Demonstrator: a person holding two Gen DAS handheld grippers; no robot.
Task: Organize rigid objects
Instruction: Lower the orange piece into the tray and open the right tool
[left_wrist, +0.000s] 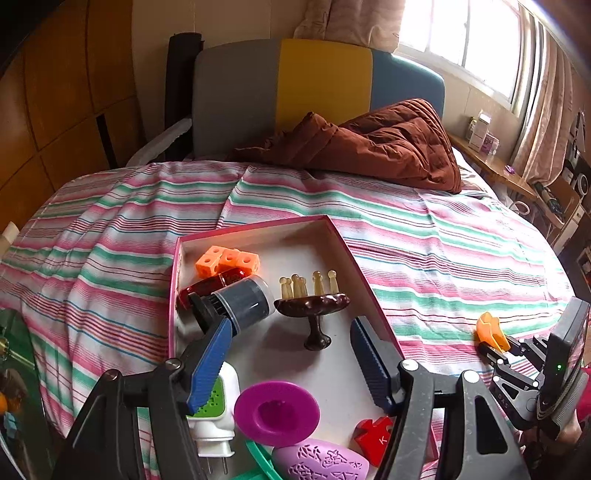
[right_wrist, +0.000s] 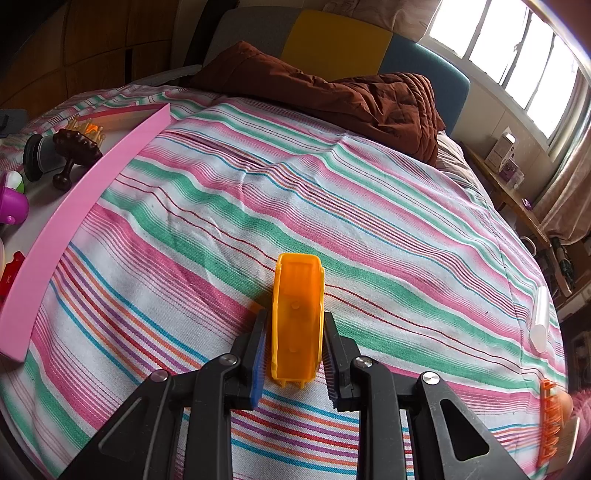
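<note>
Bedroom, daylight from a window (left_wrist: 461, 33) at the upper right. Bed covered with a striped sheet (right_wrist: 332, 206) in pink, green and white; a rumpled brown quilt (left_wrist: 376, 144) lies by the grey, yellow and blue headboard (left_wrist: 317, 81). Wooden wall panels on the left, a narrow shelf with small boxes under the window.

Pink-rimmed box (left_wrist: 255, 227) sits on the sheet, white inside. Contents, back to front: orange cubes (left_wrist: 223, 260) joined in a row, a dark red bottle (left_wrist: 210, 286) lying just in front of them, a grey cylinder with a black cap (left_wrist: 240, 302) on its side touching the bottle, a brown scalp massager (left_wrist: 314, 304) with pale prongs pointing up, tipped over on its handle. Nearer the camera: a white and green plug (left_wrist: 218, 413), a purple cup-shaped piece (left_wrist: 277, 411), a lilac textured oval (left_wrist: 319, 463), a red puzzle-like piece (left_wrist: 375, 437) marked K, a green strip at the bottom edge.

Left gripper (left_wrist: 291, 332) hangs above the box, jaws wide apart, nothing between the blue pads; one pad overlaps the grey cylinder in view, contact cannot be told.

Right gripper (right_wrist: 295, 332) is off to the right of the box, over bare sheet, jaws narrowed onto an orange plastic piece (right_wrist: 297, 317), pads pressing its two long sides. The piece stands on edge, its far end down near the sheet. A white tube (right_wrist: 540, 321) and an orange clip (right_wrist: 549, 424) lie well apart at the right edge.
</note>
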